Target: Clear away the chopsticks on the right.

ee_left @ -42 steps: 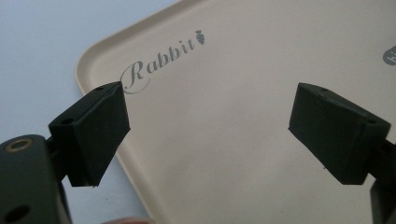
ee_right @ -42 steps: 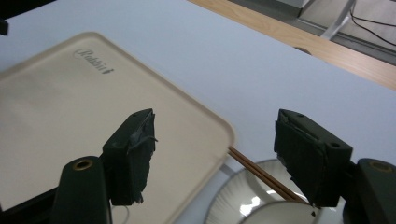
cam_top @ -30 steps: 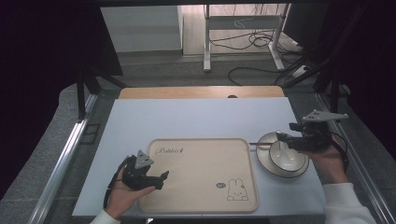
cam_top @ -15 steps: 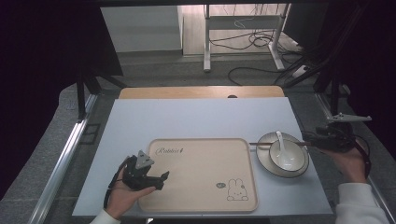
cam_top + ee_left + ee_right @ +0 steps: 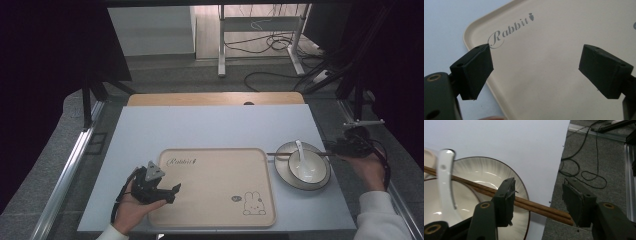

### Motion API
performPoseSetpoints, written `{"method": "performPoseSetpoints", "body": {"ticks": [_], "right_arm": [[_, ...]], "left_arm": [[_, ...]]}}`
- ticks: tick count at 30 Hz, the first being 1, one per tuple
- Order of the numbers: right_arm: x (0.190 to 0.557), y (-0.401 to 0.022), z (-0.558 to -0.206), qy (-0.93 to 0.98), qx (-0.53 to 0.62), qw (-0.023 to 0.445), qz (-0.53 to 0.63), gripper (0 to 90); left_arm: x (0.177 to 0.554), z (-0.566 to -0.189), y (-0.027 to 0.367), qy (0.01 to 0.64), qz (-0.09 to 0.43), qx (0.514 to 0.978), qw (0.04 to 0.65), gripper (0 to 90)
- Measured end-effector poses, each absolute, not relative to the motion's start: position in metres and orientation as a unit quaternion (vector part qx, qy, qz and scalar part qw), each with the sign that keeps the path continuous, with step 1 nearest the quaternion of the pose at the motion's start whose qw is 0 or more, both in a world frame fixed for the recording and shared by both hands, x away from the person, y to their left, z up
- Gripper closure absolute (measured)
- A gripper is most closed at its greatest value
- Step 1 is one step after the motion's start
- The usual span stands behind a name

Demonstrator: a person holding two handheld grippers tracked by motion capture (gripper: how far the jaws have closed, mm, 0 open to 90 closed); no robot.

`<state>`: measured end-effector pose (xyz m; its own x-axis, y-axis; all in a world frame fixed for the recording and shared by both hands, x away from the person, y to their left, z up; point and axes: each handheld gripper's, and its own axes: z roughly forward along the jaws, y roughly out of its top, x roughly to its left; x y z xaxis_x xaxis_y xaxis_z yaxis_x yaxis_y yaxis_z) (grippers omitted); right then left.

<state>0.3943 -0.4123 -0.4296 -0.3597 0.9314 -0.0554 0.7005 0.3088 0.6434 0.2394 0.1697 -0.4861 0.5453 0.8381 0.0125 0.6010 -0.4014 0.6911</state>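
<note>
white spoon (image 5: 301, 156) in bowl (image 5: 307, 167) on plate (image 5: 285, 172), chopsticks (image 5: 529, 206) across rim between closing right tool (image 5: 537, 202), left tool (image 5: 534, 72) spread over bare tray (image 5: 210, 185)

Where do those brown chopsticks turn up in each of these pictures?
High view: the chopsticks lie across the bowl's far edge at right, their ends reaching the right claw.
Left gripper view: not in it; the beige tray lies under that claw.
Right gripper view: they run slantwise from left to lower right, between the open jaws.
Shared landmark: the white spoon in the bowl.
</note>
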Motion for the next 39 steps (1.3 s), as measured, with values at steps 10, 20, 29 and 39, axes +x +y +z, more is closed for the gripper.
{"method": "performPoseSetpoints", "body": {"ticks": [10, 20, 29, 39], "right_arm": [[0.42, -0.419, -0.443, 0.79, 0.529, 0.199, 0.239, 74.8], [0.433, -0.414, -0.463, 0.814, 0.518, 0.171, 0.2, 89.1], [0.42, -0.418, -0.464, 0.818, 0.523, 0.17, 0.169, 89.2], [0.394, -0.43, -0.464, 0.811, 0.539, 0.169, 0.154, 89.2]], "left_arm": [[0.239, -0.487, 0.168, 0.435, 0.182, 0.822, 0.319, 12.1], [0.24, -0.488, 0.17, 0.439, 0.181, 0.821, 0.317, 12.2], [0.239, -0.488, 0.17, 0.438, 0.181, 0.822, 0.317, 12.2], [0.239, -0.487, 0.171, 0.437, 0.18, 0.823, 0.315, 12.1]]}}
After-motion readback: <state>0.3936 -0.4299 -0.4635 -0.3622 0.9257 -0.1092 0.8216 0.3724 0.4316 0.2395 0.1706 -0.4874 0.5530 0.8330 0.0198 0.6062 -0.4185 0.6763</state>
